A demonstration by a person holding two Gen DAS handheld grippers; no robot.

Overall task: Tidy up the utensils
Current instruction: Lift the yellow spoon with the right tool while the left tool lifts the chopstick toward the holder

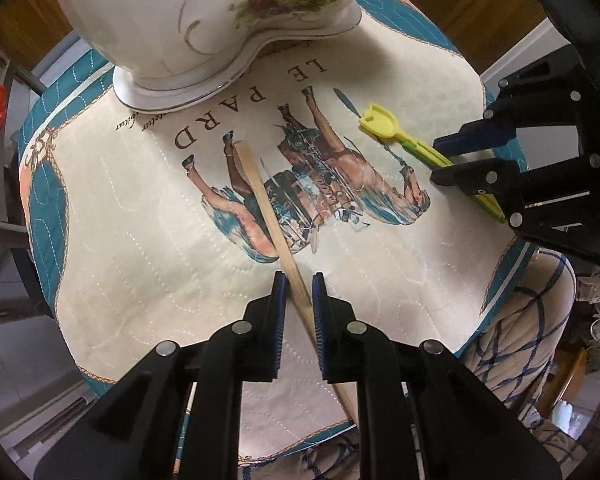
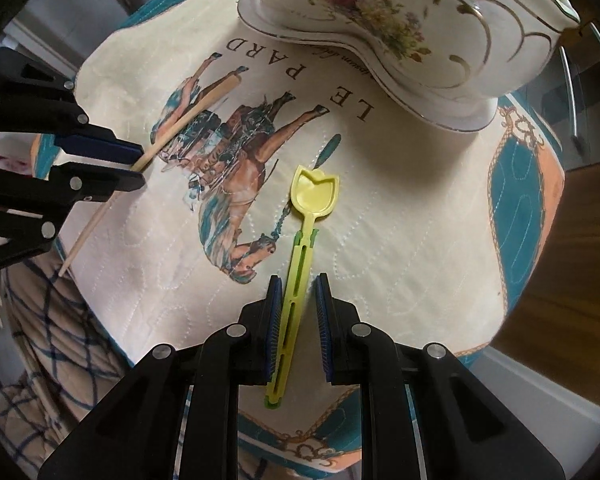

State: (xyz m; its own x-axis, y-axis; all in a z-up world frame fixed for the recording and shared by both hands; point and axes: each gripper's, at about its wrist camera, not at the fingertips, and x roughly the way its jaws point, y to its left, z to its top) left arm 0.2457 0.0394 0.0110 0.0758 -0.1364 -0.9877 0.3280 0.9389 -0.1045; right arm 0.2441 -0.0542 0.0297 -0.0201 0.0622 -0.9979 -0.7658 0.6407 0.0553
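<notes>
Utensils lie straddled, one between each gripper's parted fingers, on the quilted horse-print mat (image 1: 148, 248).

A wooden stick (image 1: 274, 216) runs forward from between the fingers of the left gripper (image 1: 299, 280), whose jaws stand apart with a gap on either side, so nothing is clamped yet. A yellow tulip-shaped plastic spoon (image 2: 315, 192) with a slotted green-and-yellow handle lies between the fingers of the right gripper (image 2: 298, 282), likewise open, its bowl ahead. Beyond both sits a floral porcelain dish (image 2: 400, 20). Both utensils look light and stiff; the stick is thin and may roll, and the slotted handle may flex. Mid-handle, squarely between the pads, seems the safest hold.
</notes>
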